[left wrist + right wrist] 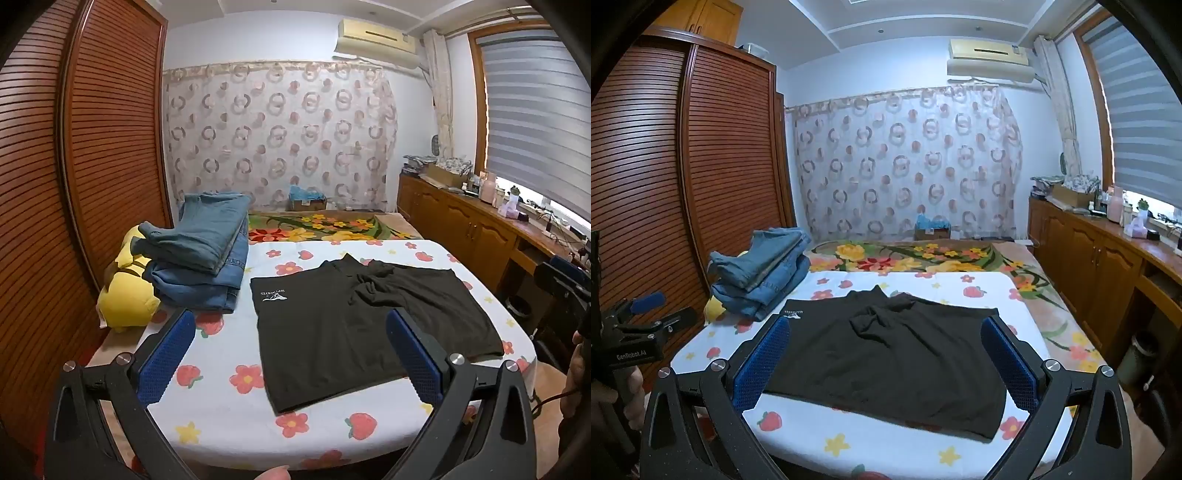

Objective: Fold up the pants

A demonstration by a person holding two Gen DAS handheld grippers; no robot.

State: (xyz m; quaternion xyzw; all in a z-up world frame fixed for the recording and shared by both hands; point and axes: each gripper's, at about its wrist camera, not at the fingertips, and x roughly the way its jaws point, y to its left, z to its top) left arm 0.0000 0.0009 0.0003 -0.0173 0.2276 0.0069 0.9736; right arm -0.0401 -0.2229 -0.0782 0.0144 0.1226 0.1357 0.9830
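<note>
Pants [369,325] flat on bed [229,417], ahead of my grippers | left hand-held gripper [290,352] spread, empty, tilted down | right hand-held gripper [886,360] spread, empty, hovering

Bare sheet [325,435] lies open along the bed's near edge before the black pants [894,354] — a stack of jeans [207,258] and a yellow cushion [125,306] crowd the left side.

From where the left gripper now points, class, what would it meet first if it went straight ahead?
Probably the black pants spread flat on the flower-print sheet. The left gripper tilts down toward them, jaws open; depth is uncertain.
</note>
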